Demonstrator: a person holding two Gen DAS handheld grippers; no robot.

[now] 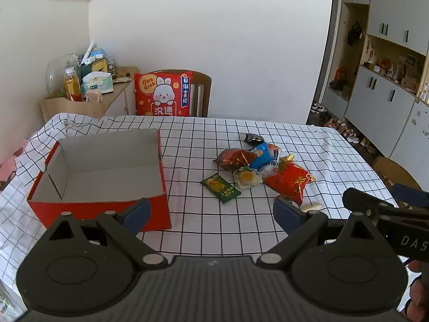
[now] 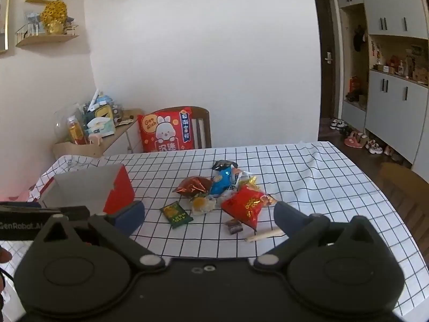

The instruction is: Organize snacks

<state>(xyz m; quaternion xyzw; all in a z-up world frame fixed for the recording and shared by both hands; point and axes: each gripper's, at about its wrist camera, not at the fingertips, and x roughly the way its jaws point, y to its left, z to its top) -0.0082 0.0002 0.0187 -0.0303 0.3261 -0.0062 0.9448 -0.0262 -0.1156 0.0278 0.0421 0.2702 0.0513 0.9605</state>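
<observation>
Home dining area: checked cloth on tabletop, wooden chair with red cushion, shoes under grey cabinets, entry door.

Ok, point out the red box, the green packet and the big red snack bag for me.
red box point(image 1: 102, 209): left wrist view, on its red front wall.
green packet point(image 2: 177, 214): right wrist view, on the middle of its face.
big red snack bag point(image 2: 246, 205): right wrist view, on the middle of its printed front.

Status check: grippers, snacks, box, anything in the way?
Left gripper and right gripper open, empty. Snack pile loose on the tablecloth, none boxed. Red box open, empty. Path clear.
</observation>
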